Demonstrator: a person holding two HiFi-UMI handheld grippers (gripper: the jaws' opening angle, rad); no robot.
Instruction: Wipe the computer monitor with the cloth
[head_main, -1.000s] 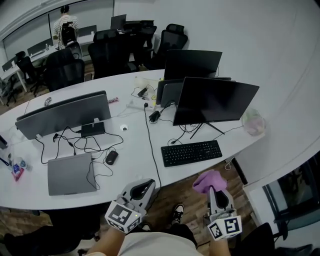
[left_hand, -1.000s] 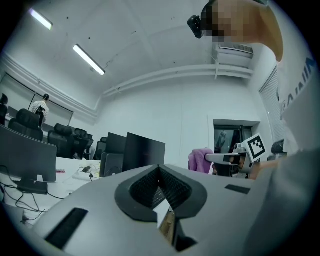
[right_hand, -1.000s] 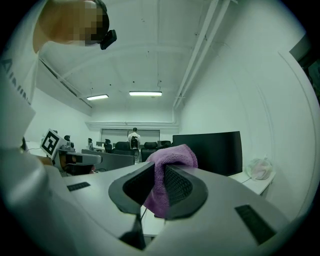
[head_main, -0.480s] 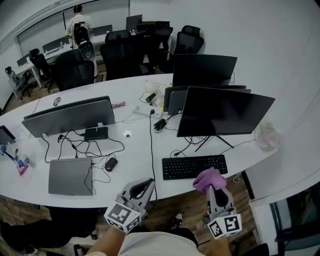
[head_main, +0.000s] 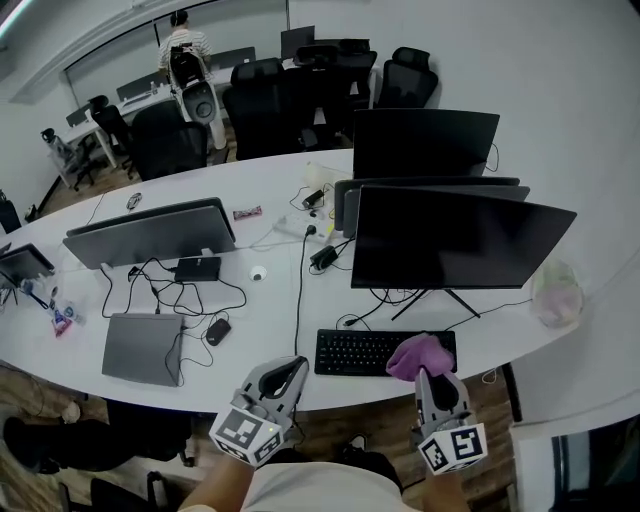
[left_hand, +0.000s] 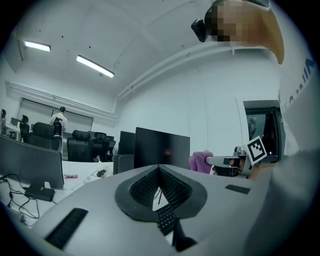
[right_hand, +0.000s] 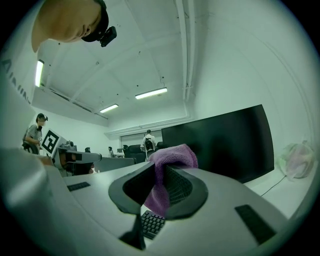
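Note:
The black computer monitor (head_main: 455, 240) stands on the white desk (head_main: 270, 305), with a black keyboard (head_main: 375, 350) in front of it. My right gripper (head_main: 427, 372) is shut on a purple cloth (head_main: 418, 355) that hangs over the keyboard's right end, below the screen. In the right gripper view the cloth (right_hand: 170, 162) is bunched between the jaws of that gripper (right_hand: 159, 172), and the dark screen (right_hand: 225, 145) fills the right side. My left gripper (head_main: 292, 372) is shut and holds nothing, at the desk's near edge left of the keyboard. From the left gripper view (left_hand: 159, 168) the monitor (left_hand: 161, 147) lies straight ahead.
A second black monitor (head_main: 425, 140) stands behind the first. A grey monitor back (head_main: 150, 232), a shut laptop (head_main: 142, 347), a mouse (head_main: 215, 331) and loose cables lie to the left. A plastic bag (head_main: 556, 292) sits at the right. Office chairs (head_main: 260, 100) and a person (head_main: 185, 45) are behind.
The view has closed in on the desk. Both grippers now sit nearer the keyboard, and the cloth has come over the keyboard's right end. Both stay shut.

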